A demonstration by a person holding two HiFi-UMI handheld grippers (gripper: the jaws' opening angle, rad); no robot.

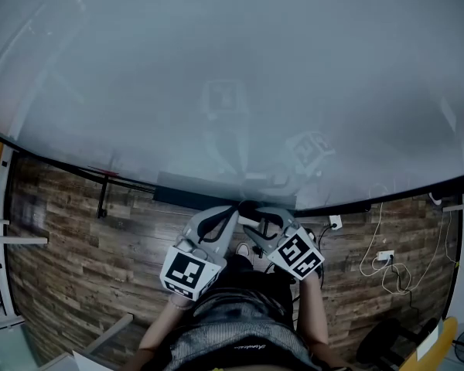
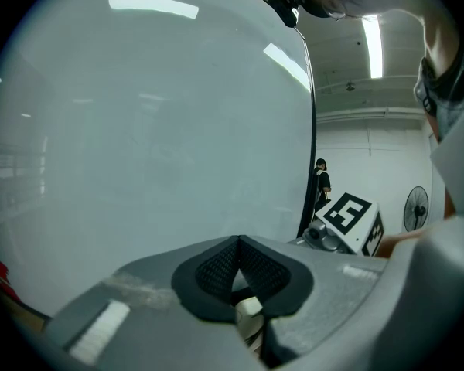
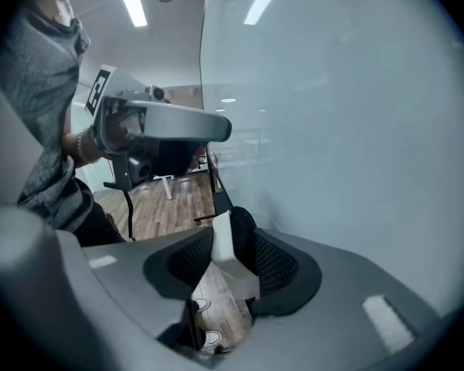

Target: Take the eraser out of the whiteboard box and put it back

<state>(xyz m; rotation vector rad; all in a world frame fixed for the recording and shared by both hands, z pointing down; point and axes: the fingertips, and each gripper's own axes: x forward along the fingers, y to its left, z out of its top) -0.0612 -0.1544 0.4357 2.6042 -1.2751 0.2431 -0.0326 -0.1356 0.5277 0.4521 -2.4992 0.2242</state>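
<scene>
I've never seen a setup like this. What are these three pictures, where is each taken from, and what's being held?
No robot: a person carries two two-jaw grippers; the patterned cubes belong to them. The head view looks down from the person's head at a whiteboard, wooden floor, the left gripper and right gripper. The other two pictures come from cameras riding on each gripper, looking along its jaws. Both grippers meet near the board's lower edge. The right gripper grips a white-and-black eraser. The left gripper's jaws look shut, holding nothing I can identify.
</scene>
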